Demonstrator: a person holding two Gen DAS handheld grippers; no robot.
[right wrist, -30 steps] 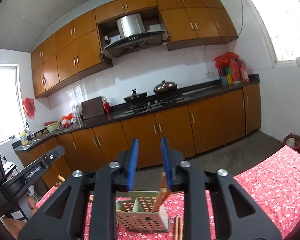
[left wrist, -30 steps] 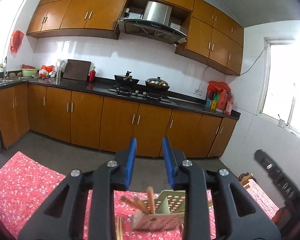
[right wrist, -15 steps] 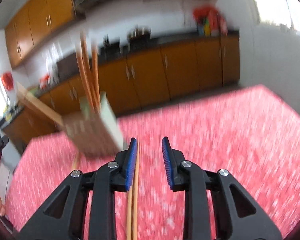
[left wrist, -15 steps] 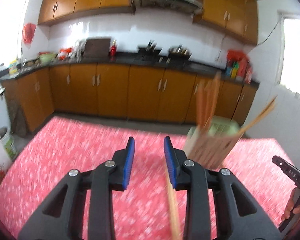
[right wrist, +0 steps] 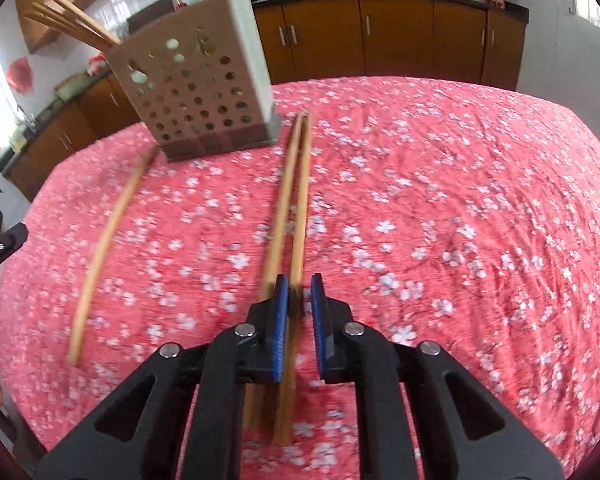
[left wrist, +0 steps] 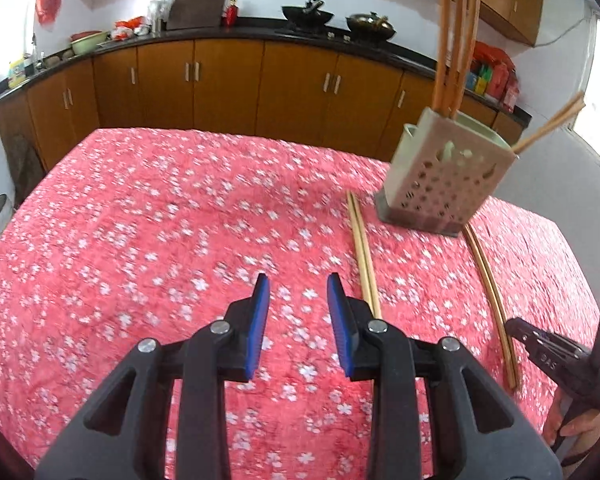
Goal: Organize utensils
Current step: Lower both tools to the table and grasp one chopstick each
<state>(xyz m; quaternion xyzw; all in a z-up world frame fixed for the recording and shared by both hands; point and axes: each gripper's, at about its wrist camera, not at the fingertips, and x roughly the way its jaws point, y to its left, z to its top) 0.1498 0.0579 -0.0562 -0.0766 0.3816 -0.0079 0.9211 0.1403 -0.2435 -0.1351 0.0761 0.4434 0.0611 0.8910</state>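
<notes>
Hovering in front of the utensil holder (left wrist: 440, 184) and off to its left, the left gripper (left wrist: 297, 284) has its fingers released, with only the flowered tablecloth (left wrist: 140, 220) showing between them. The left pair of chopsticks (left wrist: 364, 256), which runs forward from the holder's left corner, lies just outside the gripper's right finger. If the jaws close where they stand, they will likely catch nothing or nudge the sticks sideways and split the pair.

The holder itself stands on the cloth with upright chopsticks (left wrist: 456, 52) in one compartment and others leaning out of its far right side. It looks light and top-heavy, so a stick pushed in at a slant could tip it or knock the leaning ones out.

From the holder's right corner the right pair of chopsticks (right wrist: 296, 184) runs forward to the right gripper (right wrist: 299, 284). Its fingers are clenched on one stick only; the other stick lies just outside the left pad. Lifting now would probably raise a single stick and drag or roll its mate across the cloth. The grip also sits near the stick's end, so the long free part may swing and droop, and could strike the holder's wall instead of entering a slot.
</notes>
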